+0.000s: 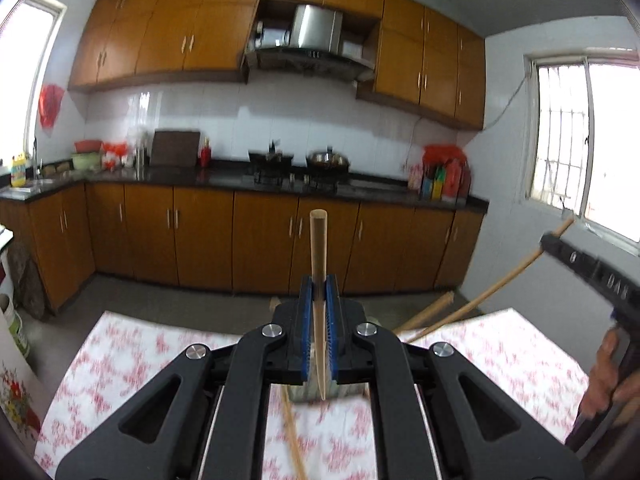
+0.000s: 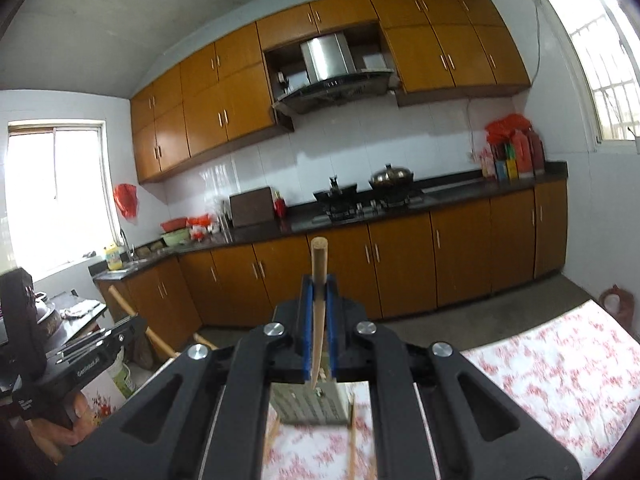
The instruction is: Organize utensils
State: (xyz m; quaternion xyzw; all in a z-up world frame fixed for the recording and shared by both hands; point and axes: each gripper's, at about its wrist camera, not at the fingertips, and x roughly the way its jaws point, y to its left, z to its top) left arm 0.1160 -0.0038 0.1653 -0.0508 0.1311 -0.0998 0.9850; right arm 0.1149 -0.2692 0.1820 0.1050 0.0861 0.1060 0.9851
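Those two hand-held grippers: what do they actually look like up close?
Each gripper, left and right, is matte black plastic: angled link arms with cut-out windows, joined by round silver bolt heads. The two fingers carry blue ribbed pads. Seen from the side, the right one's body is a black bar with pale lettering, on a handle in a bare hand. No cables or sleeves show.

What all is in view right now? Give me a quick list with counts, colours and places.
Held chopsticks: two, light wood, one clamped in each gripper.
Loose chopsticks: several, wood, lying on the table.
Holder: one, grey perforated, on the table under the grippers.
Tablecloth: one, white with red flowers.
Cabinets: orange-brown, above and below the counter.
Wok with lid: one, metal, on the stove.
Left gripper: black, blue pads, shut.
Right gripper: the same, shut.
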